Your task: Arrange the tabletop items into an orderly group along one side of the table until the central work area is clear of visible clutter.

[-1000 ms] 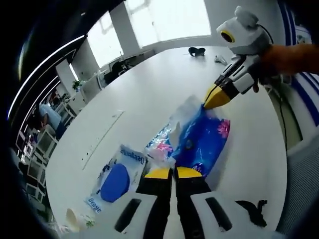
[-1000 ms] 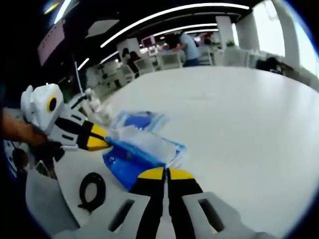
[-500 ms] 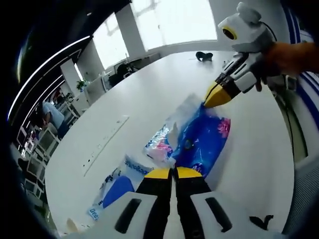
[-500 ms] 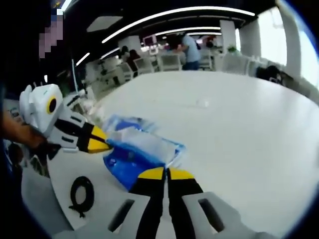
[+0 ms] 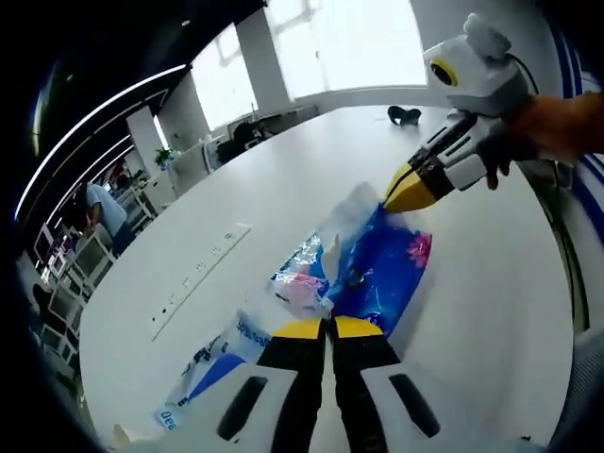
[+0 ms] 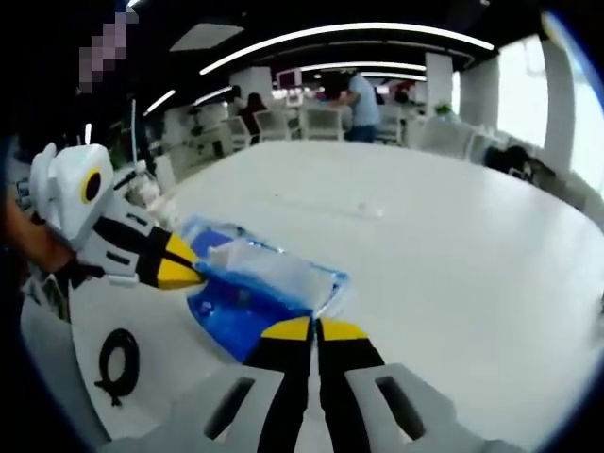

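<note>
A blue plastic pack (image 5: 377,269) with pink print and a clear crinkled top hangs low over the white table (image 5: 283,179), held from two ends. My left gripper (image 5: 327,327) is shut on its near edge. The right gripper (image 5: 411,189) comes in from the right, its yellow tips shut on the far edge. In the right gripper view the same blue pack (image 6: 250,297) stretches between my right gripper (image 6: 316,327), shut on it, and the left gripper (image 6: 179,272) at the left.
A blue-and-white flat packet (image 5: 212,373) lies at the lower left by the table edge. A small black thing (image 5: 404,115) sits far across the table. A black loop (image 6: 115,363) lies near the table's edge. Chairs and a person (image 6: 363,94) stand beyond the table (image 6: 453,245).
Both grippers keep their hold on the blue pack. Both views have shifted: the flat packet now sits lower in the left gripper view, the black loop further left in the right gripper view.
</note>
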Available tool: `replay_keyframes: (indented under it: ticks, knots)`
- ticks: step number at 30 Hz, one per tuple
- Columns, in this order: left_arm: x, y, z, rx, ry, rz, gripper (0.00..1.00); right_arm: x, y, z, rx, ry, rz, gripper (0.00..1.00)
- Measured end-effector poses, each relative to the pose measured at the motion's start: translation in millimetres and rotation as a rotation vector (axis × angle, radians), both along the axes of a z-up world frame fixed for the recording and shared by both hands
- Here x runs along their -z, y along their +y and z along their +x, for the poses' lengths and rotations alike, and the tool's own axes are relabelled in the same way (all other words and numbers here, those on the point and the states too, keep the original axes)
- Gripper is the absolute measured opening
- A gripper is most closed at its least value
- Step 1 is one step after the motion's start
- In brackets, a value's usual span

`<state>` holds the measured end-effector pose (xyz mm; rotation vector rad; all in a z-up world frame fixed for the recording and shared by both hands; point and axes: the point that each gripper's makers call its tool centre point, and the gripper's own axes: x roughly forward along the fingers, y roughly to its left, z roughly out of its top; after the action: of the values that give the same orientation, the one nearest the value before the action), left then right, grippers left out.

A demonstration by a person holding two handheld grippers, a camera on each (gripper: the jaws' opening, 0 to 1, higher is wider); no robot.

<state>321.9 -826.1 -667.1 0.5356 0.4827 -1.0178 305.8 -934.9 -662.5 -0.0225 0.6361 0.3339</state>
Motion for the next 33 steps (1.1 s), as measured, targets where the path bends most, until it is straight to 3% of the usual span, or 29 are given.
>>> replay_keyframes:
  ticks: [4, 9, 21, 33]
  knots:
    - [3.8, -3, 10.7, -0.035, 0.025, -0.018, 0.01, 2.1, -4, 8, -0.004, -0.017, -0.011, 0.00]
    - [11.7, -9, 19.4, -0.025, 0.011, 0.003, 0.01, 10.2, -8, 20, 0.007, -0.017, -0.015, 0.00]
    - [38.4, -11, 43.8, -0.080, 0.063, 0.044, 0.02, 35.7, -11, 46, -0.013, 0.033, -0.034, 0.00]
    - [52.8, -16, 58.1, -0.098, 0.107, 0.071, 0.02, 52.8, -18, 67, -0.006, 0.051, -0.053, 0.00]
